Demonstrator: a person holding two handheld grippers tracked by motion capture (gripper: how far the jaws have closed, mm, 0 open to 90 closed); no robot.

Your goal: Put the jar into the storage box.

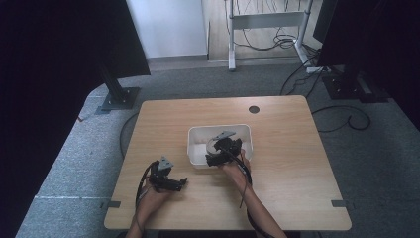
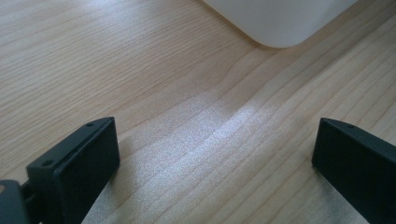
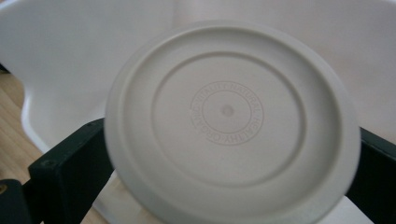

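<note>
On the wooden table [image 1: 277, 148], the right gripper [image 3: 229, 154] clamps a round white lid [image 3: 231, 121] over the white bin [image 1: 195, 136]; a weak edge grip may let it slip. The left gripper [image 2: 215, 154] rests wide open near the front edge.

A round, off-white plastic lid [image 3: 231, 123] with embossed ring lettering, held flat-face toward me, over the white rectangular plastic tub [image 1: 195, 140].

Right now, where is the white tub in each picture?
High view: the white tub sits mid-table, in front of the person's right hand.
Left gripper view: the tub's rounded corner is at the top right.
Right gripper view: the tub's wall lies behind the round lid.
Shared landmark: the wooden table under it.
</note>
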